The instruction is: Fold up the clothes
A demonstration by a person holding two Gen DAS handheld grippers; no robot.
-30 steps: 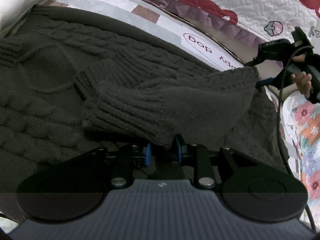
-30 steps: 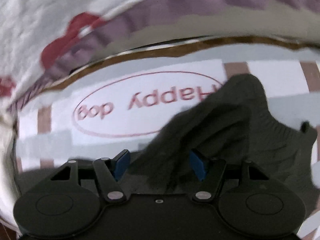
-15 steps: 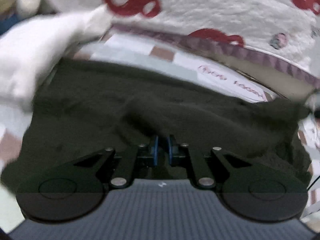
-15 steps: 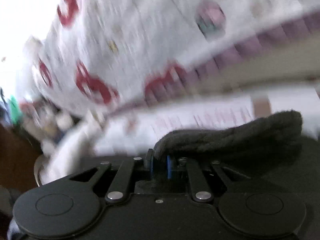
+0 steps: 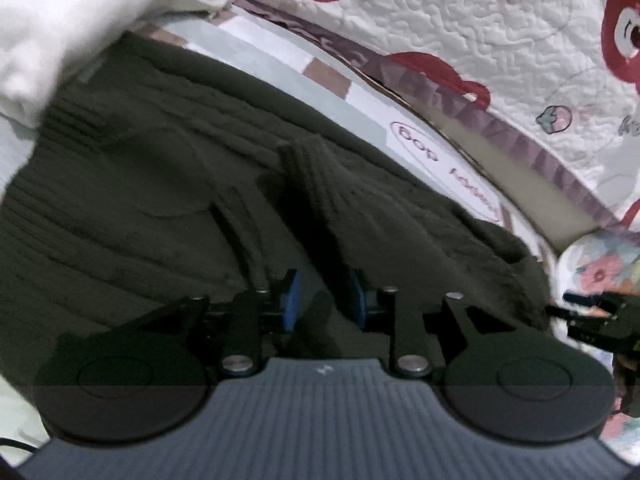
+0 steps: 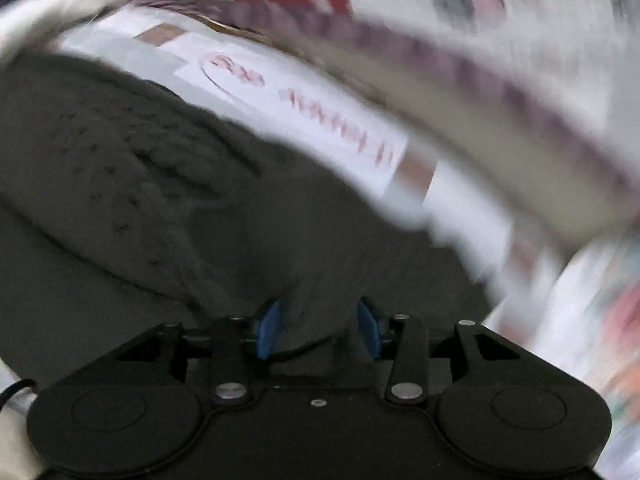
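A dark cable-knit sweater (image 5: pixel 160 200) lies spread on the bed, with a ribbed sleeve cuff (image 5: pixel 316 168) folded over its body. My left gripper (image 5: pixel 324 300) hovers low over it. Its jaws are opening, and a ridge of the sleeve runs down between the blue pads without being pinched. In the blurred right wrist view the same sweater (image 6: pixel 120 180) fills the left and middle. My right gripper (image 6: pixel 318 330) also has its jaws opening, with a loose hump of knit between the pads. The right gripper (image 5: pixel 592 312) shows at the sweater's right edge in the left wrist view.
The sweater rests on a pale checked sheet (image 5: pixel 416 144) with a printed red oval. A white quilt with red figures (image 5: pixel 480 32) rises behind it. White cloth (image 5: pixel 60 20) is bunched at the upper left. A floral fabric (image 5: pixel 600 264) sits at the right.
Half a second ago both grippers were pinched on sweater fabric; now both sets of jaws have parted. The right gripper has swung over the sweater, and the sleeve has settled on the body.
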